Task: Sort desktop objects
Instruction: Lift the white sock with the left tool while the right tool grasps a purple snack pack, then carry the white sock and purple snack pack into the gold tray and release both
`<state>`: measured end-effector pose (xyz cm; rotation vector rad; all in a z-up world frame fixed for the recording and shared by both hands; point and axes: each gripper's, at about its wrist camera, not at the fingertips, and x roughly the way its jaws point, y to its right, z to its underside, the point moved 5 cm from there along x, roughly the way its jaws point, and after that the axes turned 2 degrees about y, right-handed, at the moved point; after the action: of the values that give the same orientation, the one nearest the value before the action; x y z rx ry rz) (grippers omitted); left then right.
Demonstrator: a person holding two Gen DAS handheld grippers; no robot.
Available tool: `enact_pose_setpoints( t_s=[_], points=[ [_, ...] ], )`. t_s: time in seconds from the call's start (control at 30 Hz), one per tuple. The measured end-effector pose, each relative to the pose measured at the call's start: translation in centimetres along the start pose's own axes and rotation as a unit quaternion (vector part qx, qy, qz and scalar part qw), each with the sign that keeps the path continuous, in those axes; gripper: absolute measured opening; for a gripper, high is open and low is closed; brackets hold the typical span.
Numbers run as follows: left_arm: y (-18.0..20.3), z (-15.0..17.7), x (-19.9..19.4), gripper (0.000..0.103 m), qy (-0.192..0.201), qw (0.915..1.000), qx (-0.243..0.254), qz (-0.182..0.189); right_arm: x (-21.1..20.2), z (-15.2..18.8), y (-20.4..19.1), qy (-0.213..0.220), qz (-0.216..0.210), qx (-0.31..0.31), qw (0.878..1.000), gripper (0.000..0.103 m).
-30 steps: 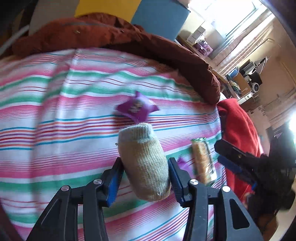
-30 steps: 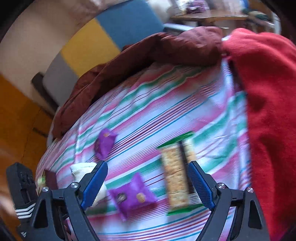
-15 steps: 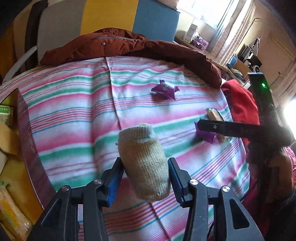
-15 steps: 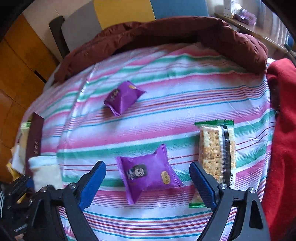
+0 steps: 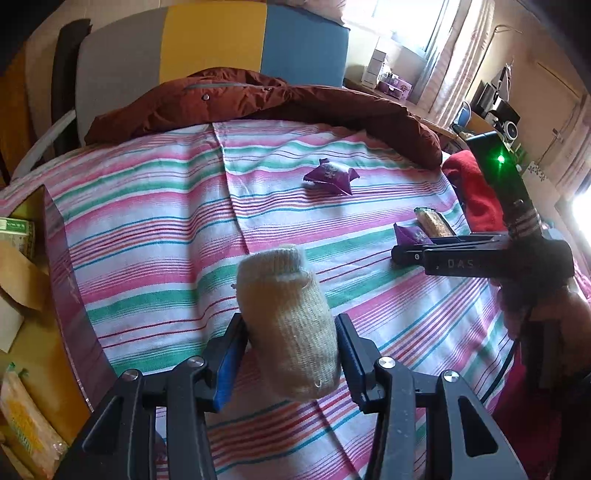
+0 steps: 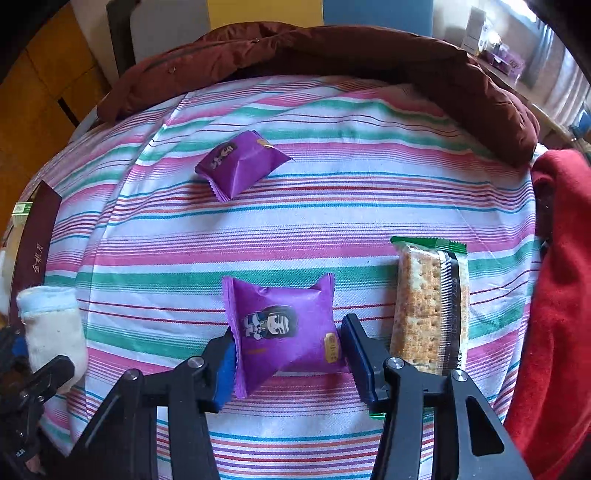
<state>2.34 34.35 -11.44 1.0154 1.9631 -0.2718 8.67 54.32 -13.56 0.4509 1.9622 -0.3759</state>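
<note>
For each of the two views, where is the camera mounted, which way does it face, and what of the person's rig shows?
Left wrist: on the left gripper, looking down along its fingers, which clamp a beige sock; the right gripper and a hand show.
Right wrist: on the right gripper, facing steeply down; its jaws have just been closing around the near purple packet.
Shared: striped cloth, cracker pack, far purple packet, sock.

Striped cloth [image 5: 155, 206] covers the surface. Brown padded jacket [image 5: 258, 99] at 12 o'clock; grey-yellow-blue panel [image 5: 214, 40] behind. Bright curtained window [image 5: 413, 26] at 1 o'clock. Red fabric [image 6: 561, 280] at 3 o'clock.
</note>
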Motion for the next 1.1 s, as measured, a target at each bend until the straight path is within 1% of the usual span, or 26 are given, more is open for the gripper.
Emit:
enact_pose_setpoints(
  t_s=[0.27, 0.37, 0.47, 0.67, 0.83, 1.1],
  points=[
    [0.0, -0.2, -3.4, 0.048, 0.037, 0.9990, 0.017, -0.017, -0.2, 0.1, -0.1, 0.004, 0.006, -0.011, 1.000, 0.050],
    [-0.2, -0.4, -4.9, 0.048, 0.051, 0.9982, 0.019, -0.025, -0.7, 0.1, -0.8, 0.006, 0.008, -0.013, 1.000, 0.050],
    [-0.5, -0.4, -6.5, 0.048, 0.063, 0.9973, 0.017, -0.033, -0.4, -0.1, -1.8, 0.007, 0.006, -0.017, 1.000, 0.049],
    [-1.2, -0.3, -8.9, 0.048, 0.083, 0.9953, 0.010, -0.048, -1.0, -0.1, -2.7, 0.016, 0.003, -0.031, 0.999, 0.048],
    [-2.2, 0.0, -10.3, 0.048, 0.091, 0.9940, 0.002, -0.060, -1.2, -0.1, -3.5, 0.022, 0.006, -0.036, 0.999, 0.048],
    [-4.1, 0.4, -12.8, 0.048, 0.109, 0.9905, -0.013, -0.082, -2.3, -0.2, -4.2, 0.037, -0.016, -0.038, 0.998, 0.048]
  ],
)
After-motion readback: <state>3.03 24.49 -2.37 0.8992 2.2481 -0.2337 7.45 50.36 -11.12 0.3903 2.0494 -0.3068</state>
